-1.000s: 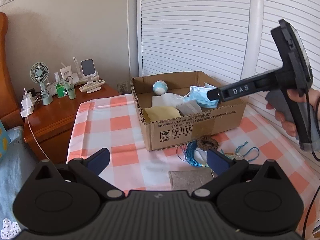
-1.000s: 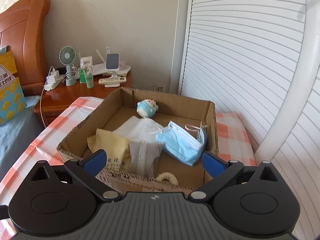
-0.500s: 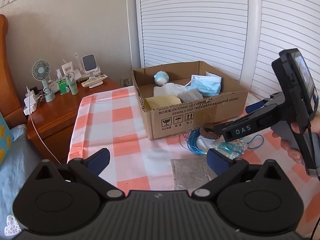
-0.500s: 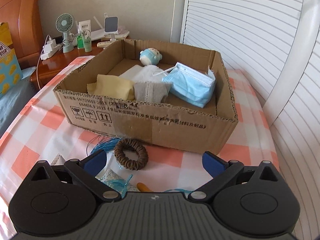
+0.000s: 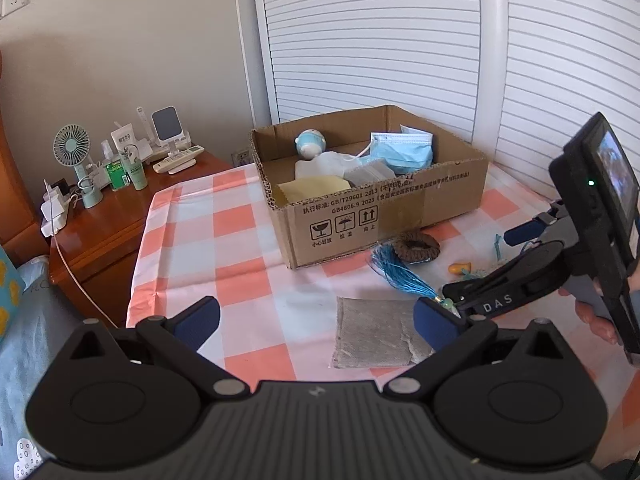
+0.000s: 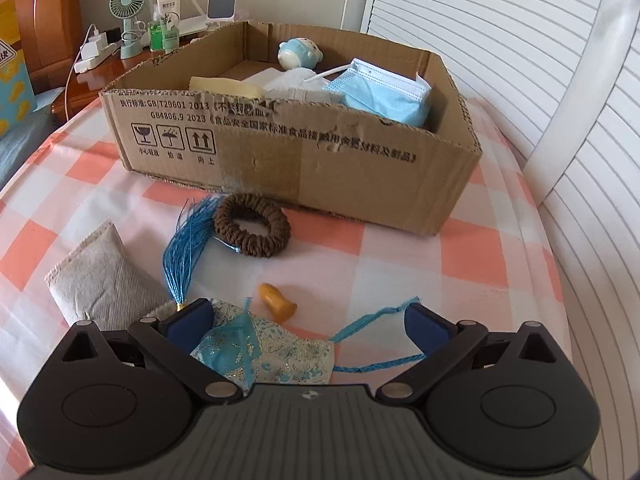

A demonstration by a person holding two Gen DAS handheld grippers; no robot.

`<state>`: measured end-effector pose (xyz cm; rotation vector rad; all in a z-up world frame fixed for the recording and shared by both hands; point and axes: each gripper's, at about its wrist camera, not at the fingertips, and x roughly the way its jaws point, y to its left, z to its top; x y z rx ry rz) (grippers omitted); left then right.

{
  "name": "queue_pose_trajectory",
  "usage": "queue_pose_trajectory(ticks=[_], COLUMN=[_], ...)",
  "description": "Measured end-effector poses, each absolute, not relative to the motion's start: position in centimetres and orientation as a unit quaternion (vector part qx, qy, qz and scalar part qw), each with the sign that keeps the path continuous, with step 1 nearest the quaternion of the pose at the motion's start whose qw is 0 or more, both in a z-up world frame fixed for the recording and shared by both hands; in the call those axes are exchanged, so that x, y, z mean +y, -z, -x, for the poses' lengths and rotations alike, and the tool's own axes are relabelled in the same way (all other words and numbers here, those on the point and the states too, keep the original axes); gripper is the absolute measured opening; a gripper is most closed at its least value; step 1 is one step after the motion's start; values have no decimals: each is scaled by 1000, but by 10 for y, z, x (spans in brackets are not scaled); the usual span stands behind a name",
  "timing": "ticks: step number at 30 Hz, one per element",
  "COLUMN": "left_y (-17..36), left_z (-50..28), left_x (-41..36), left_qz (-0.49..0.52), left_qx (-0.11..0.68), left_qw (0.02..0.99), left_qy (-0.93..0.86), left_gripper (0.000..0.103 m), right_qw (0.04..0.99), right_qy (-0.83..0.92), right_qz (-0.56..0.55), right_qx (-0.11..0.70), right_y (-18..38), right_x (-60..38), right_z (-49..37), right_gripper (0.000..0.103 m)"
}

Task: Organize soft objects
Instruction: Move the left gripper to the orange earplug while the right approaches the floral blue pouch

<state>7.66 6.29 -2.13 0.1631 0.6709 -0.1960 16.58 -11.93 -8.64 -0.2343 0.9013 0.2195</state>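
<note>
**A:** so where's it at? Using the cardboard box (image 6: 304,168) as the anchor, left to right: grey cloth pouch (image 6: 100,280) lies out in front of the box toward its left, then the blue tassel (image 6: 188,248), then the brown scrunchie (image 6: 252,230) just beside the box's front wall, then a little orange earplug-looking thing (image 6: 276,300). Nearest the camera in front of the box is the blue brocade pouch (image 6: 272,354). A mask, cloths and a small plush are already inside.

**B:** and the claws?

**A:** right gripper (image 6: 308,320) is spread wide with the brocade pouch lying between its fingers, nothing pinched. Left gripper (image 5: 316,320) hangs spread and empty too, near the grey pouch.

**B:** so pick-up step?

**A:** I'd say so. Next move looks like dropping lower and squeezing on the pouch body, not its loose drawstring, then lifting it over the front wall into the box.
</note>
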Motion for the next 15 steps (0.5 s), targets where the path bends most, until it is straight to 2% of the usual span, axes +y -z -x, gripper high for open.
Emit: queue_pose_trajectory(ticks=[15], left_y=[35], left_z=[-86], left_x=[50], left_qz=[-92], left_qx=[350], left_qw=[925], left_qy=[117], left_gripper=[102], right_qw=[894], right_qy=[-90], right_qz=[103], right_qx=[427], right_y=[86], right_x=[-157], right_z=[-130], right_gripper=[103])
